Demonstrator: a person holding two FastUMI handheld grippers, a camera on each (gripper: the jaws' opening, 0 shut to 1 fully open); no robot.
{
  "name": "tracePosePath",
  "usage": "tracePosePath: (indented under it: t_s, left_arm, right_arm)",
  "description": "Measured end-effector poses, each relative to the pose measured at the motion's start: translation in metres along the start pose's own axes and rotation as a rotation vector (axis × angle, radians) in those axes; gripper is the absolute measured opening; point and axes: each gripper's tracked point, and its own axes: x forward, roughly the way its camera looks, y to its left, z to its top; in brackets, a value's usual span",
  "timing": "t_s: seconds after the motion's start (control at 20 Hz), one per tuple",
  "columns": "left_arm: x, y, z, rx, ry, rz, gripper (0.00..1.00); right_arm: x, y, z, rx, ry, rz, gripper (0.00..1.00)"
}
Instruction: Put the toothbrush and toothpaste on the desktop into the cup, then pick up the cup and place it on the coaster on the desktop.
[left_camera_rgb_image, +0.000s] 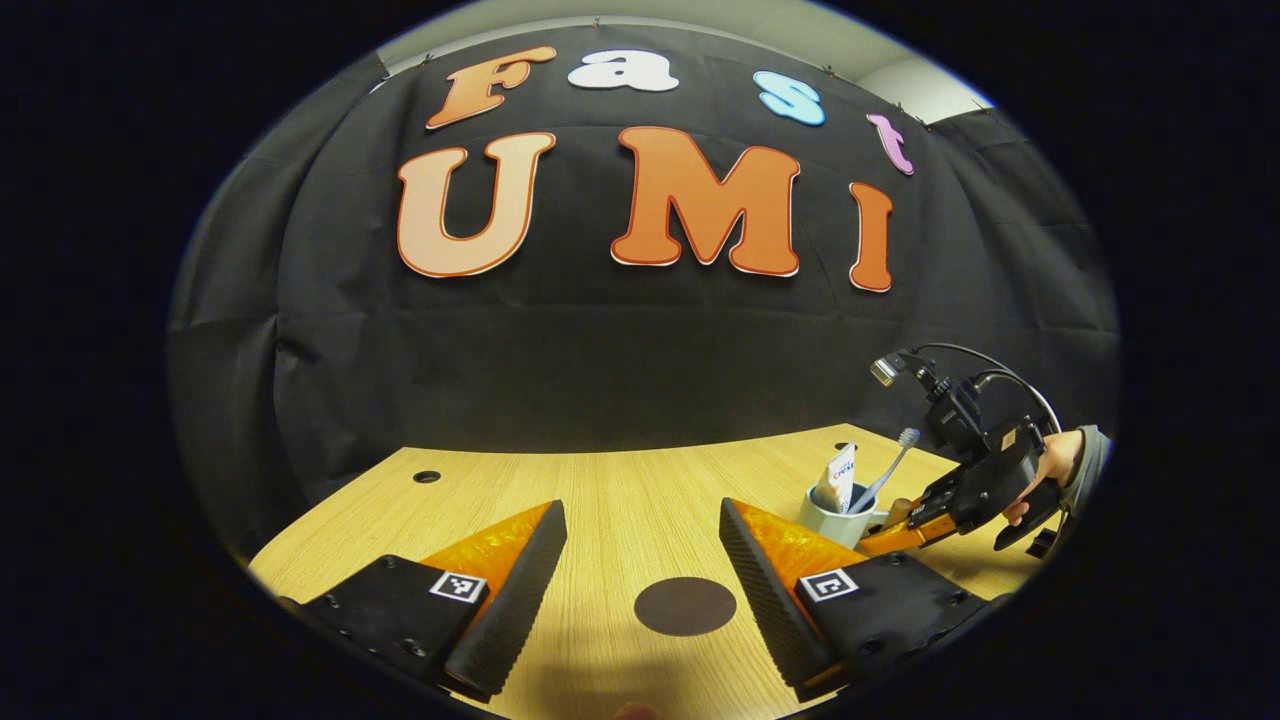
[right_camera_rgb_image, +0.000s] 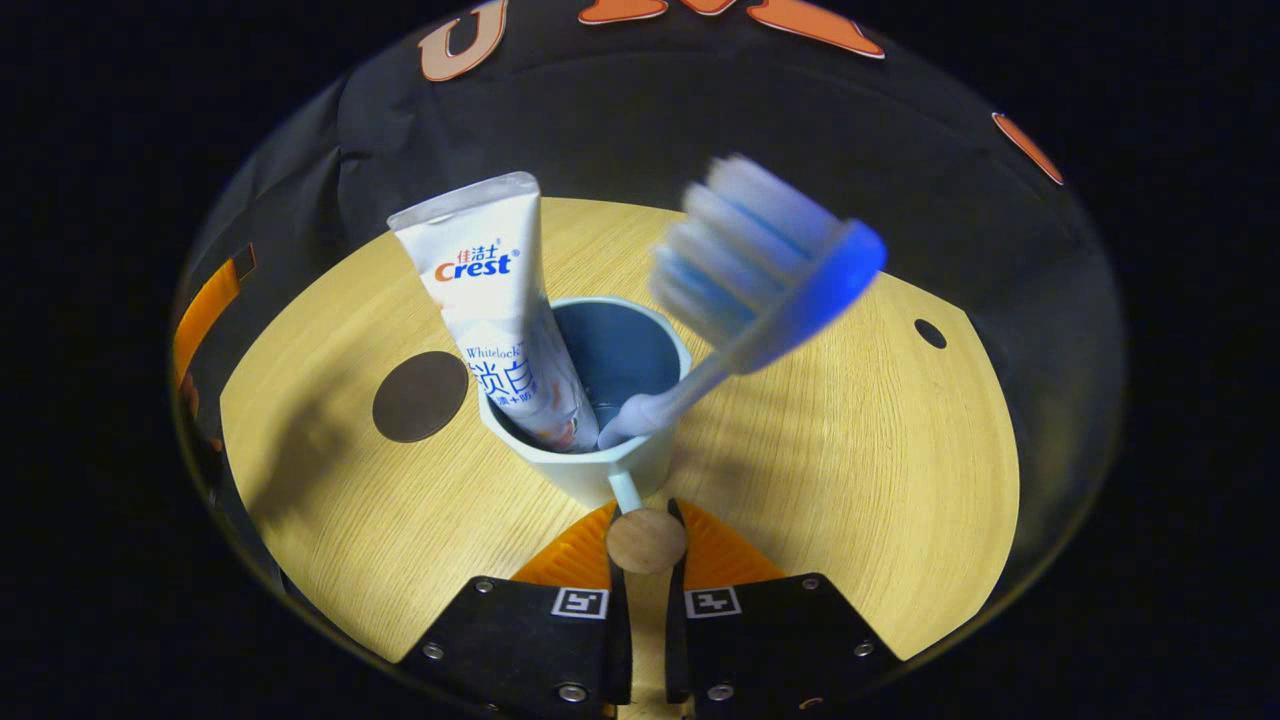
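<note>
A pale blue cup (right_camera_rgb_image: 585, 400) stands on a light wooden counter (right_camera_rgb_image: 850, 450), with a white toothpaste tube (right_camera_rgb_image: 500, 320) leaning at its left side and a blue toothbrush (right_camera_rgb_image: 745, 300) leaning to the right, bristles up. Both items are already inside, so what remains appears to be carrying the cup to the coaster (right_camera_rgb_image: 420, 397), a dark round disc lying on the counter just left of the cup.

In the right gripper view, the right gripper (right_camera_rgb_image: 645, 545) has its fingers closed almost together on the cup's handle, which ends in a round wooden knob (right_camera_rgb_image: 646, 541). In the left gripper view, the left gripper (left_camera_rgb_image: 640, 560) hovers with its fingers spread wide and nothing between them, the coaster lying just beyond them.

To do this step well, the cup should probably be lifted straight up and kept level, since the tall toothbrush and tube could tip out. A slow move leftward, then a centred, gentle set-down on the disc, looks safest.
</note>
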Motion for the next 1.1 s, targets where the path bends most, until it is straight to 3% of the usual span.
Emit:
tracePosePath:
  t_s: [1.1]
  left_arm:
    - [-0.010,0.020,-0.009,-0.005,0.011,0.038,0.98]
  right_arm:
    - [0.006,0.007,0.010,0.017,-0.077,0.082,0.13]
